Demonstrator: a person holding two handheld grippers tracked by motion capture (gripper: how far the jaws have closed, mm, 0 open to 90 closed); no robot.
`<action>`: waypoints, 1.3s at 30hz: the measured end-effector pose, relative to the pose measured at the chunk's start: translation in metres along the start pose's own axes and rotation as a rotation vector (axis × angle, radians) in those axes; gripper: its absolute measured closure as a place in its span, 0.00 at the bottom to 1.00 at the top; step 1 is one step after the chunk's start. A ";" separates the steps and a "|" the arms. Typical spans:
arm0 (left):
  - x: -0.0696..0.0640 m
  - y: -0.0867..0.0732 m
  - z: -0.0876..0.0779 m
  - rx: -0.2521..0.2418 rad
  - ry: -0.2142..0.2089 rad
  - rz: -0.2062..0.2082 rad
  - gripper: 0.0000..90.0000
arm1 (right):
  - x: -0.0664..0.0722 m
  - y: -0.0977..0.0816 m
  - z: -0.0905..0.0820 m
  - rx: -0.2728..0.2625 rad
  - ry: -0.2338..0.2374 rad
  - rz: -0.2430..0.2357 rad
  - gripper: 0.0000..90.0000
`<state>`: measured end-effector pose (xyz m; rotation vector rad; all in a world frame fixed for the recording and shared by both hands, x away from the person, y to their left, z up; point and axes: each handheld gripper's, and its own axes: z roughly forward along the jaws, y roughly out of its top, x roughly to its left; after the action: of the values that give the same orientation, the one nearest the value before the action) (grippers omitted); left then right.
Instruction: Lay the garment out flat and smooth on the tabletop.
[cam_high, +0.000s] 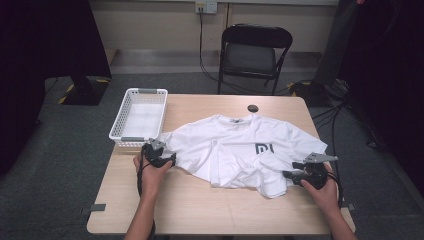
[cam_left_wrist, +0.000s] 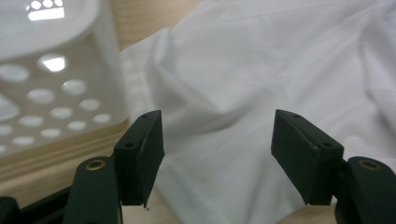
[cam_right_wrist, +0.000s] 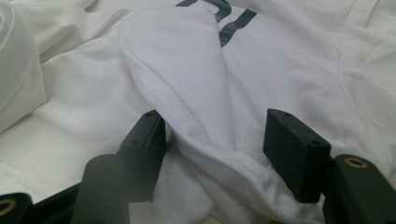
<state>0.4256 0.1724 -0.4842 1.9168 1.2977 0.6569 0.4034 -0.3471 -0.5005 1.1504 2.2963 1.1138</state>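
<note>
both grippers' open jaws around white t-shirt (cam_high: 240, 150) fabric

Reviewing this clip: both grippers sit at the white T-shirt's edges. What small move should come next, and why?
Probably close the right gripper on the fabric ridge of the T-shirt rising between its open jaws. The left gripper is open too, with cloth lying flat beyond its pads, so it has less to pinch.
</note>
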 end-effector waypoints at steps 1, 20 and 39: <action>-0.006 0.003 0.000 -0.013 -0.023 0.017 0.38 | 0.000 0.000 0.000 -0.001 0.000 -0.001 0.43; -0.046 0.009 0.031 0.054 -0.184 0.151 0.30 | -0.001 0.014 -0.006 -0.047 -0.026 -0.008 0.32; -0.045 0.009 0.036 0.058 -0.220 0.152 0.20 | -0.033 0.047 0.055 0.011 -0.004 0.021 0.24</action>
<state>0.4409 0.1183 -0.4998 2.0848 1.0523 0.4713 0.4806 -0.3283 -0.5001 1.1821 2.2952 1.1076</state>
